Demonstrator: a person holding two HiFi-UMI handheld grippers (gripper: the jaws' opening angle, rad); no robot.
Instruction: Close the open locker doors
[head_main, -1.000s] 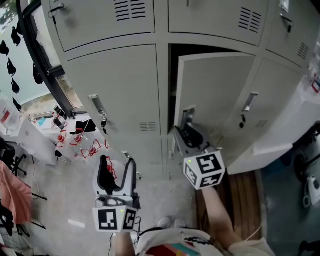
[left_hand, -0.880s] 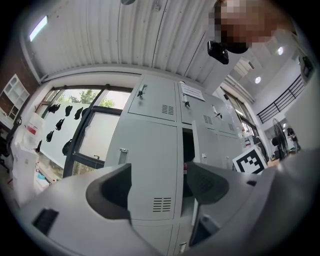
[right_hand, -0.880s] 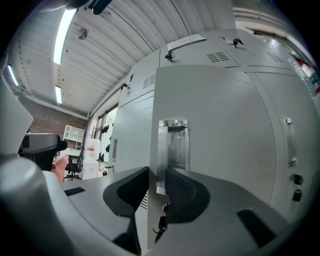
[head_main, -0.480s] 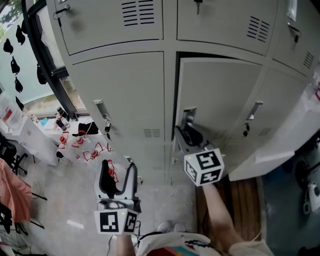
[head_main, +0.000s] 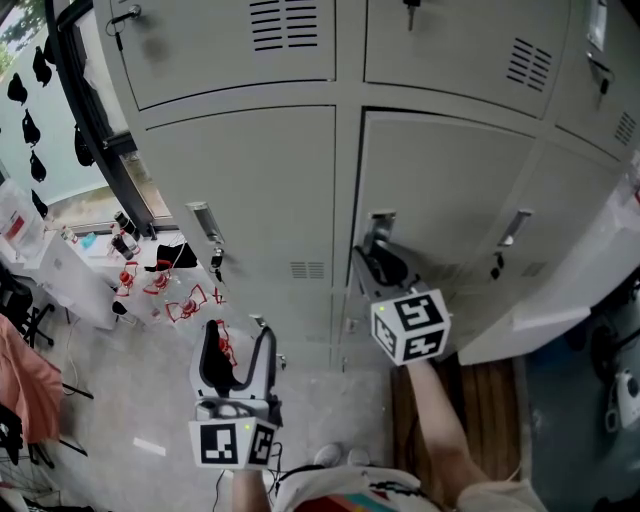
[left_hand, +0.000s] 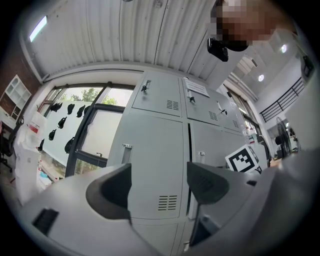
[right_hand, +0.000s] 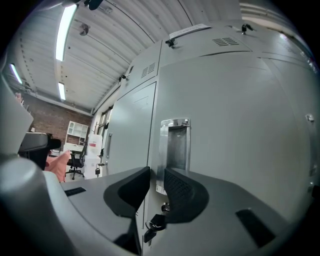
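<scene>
In the head view, the task's locker door is seen in the grey locker bank, almost flush, with a thin dark seam left along its top. Its recessed handle is carried at its left edge. The left tongs are held spread and empty, well below and left of the handle. The right tongs are set just below the handle, drawn close with a narrow gap, nothing pinched. The door is judged light, stiff and smooth, so it is best pushed flat beside the handle.

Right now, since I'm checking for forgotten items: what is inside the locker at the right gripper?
Only a dark slit shows along the top edge of the locker door. The door, almost shut, covers the inside, so any contents cannot be seen.
</scene>
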